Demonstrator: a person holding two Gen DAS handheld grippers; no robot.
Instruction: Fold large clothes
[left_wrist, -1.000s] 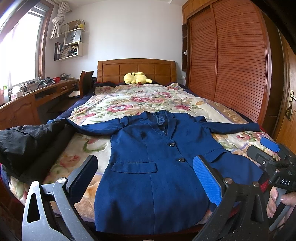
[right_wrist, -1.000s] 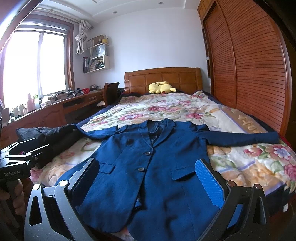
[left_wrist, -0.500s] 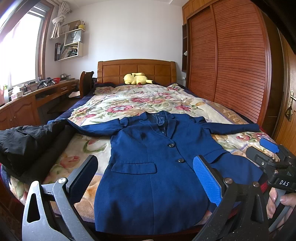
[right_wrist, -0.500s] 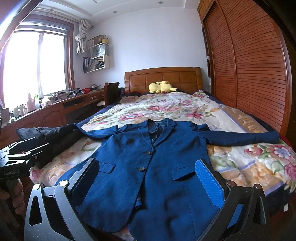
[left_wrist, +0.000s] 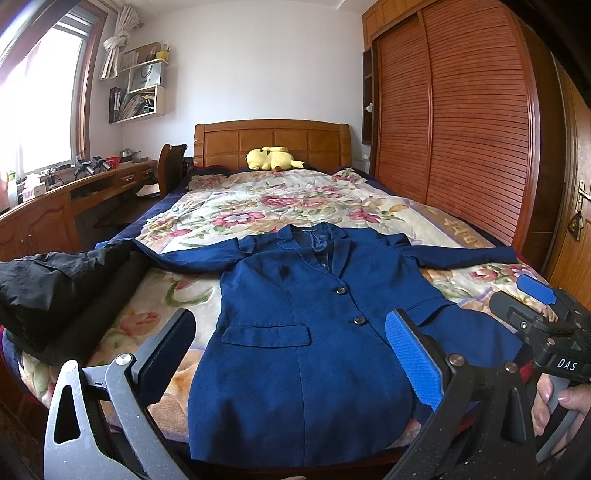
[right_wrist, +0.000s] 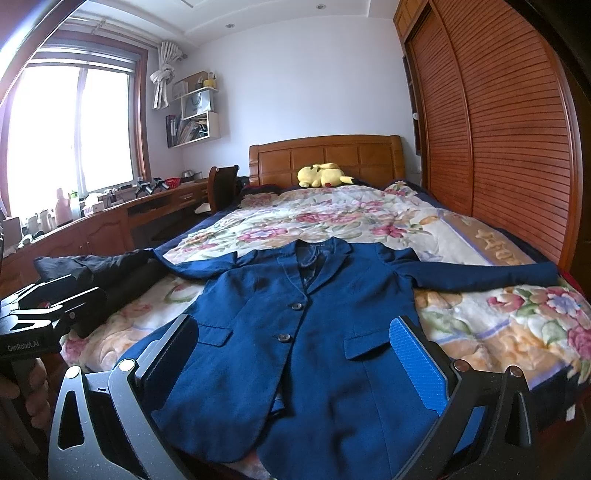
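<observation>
Left tongs (left_wrist: 291, 354) I hold spread wide and empty, navy jacket (left_wrist: 306, 332) flat on the bed (left_wrist: 258, 206) beyond them, hem cut off below, right tongs (right_wrist: 295, 362) likewise agape over its lower front, left sleeve end hidden under black clothing (right_wrist: 92, 269).

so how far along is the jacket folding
Done: the blue jacket lies flat and buttoned on the floral bedspread, both sleeves spread out sideways. In hand: nothing; the left tongs and right tongs are both open at its hem, gripping no cloth. Left: every fold, sleeves in first, then the body. The black garment beside it also looks unfolded.
</observation>
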